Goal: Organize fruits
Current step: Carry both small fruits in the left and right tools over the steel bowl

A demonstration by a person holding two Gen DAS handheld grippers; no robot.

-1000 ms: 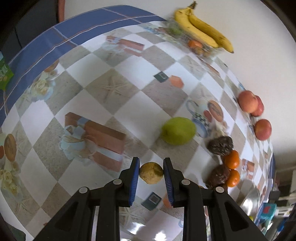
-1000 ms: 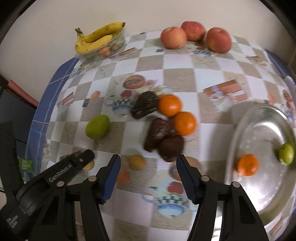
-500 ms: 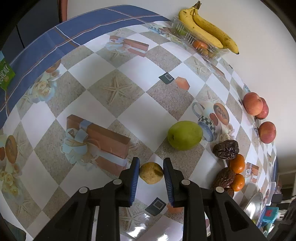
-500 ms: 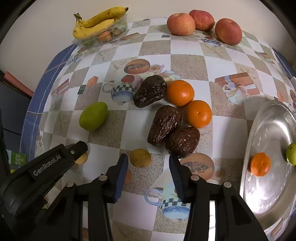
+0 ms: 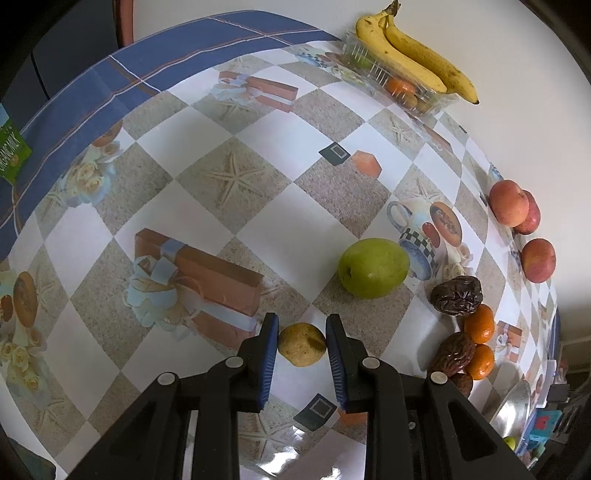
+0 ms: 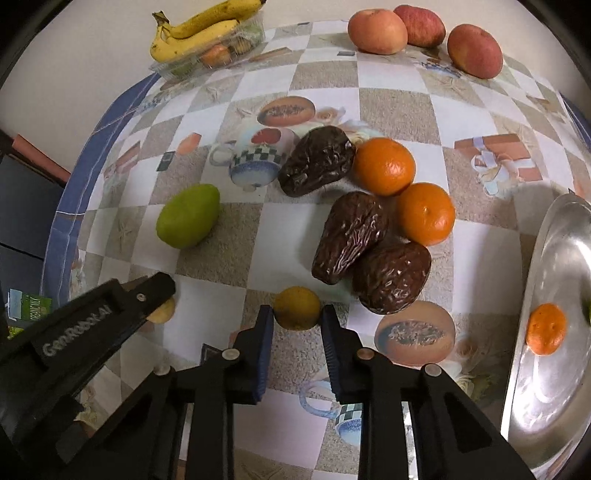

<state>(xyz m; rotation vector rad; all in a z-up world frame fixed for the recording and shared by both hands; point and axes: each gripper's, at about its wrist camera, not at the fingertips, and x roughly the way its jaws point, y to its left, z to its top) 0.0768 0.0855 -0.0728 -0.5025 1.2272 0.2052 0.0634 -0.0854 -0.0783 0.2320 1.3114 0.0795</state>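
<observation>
My left gripper [image 5: 301,336] is shut on a small yellow fruit [image 5: 302,344], which also shows in the right wrist view [image 6: 162,312] behind the left gripper's fingers [image 6: 157,288]. My right gripper [image 6: 297,320] has closed around a second small yellow fruit [image 6: 296,307] on the table, pads at its sides. A green fruit [image 6: 188,215] lies to the left. Three dark wrinkled fruits [image 6: 349,230] and two oranges [image 6: 424,213] lie just beyond the right gripper.
A metal tray [image 6: 554,280] at the right holds an orange [image 6: 546,328]. Three apples [image 6: 376,26] sit along the far edge. Bananas [image 6: 199,31] rest on a clear container at the far left. A green carton [image 6: 26,308] lies off the table's left edge.
My right gripper moved forward and narrowed its jaws around the second yellow fruit. My left gripper stayed shut on its fruit and shifted slightly.
</observation>
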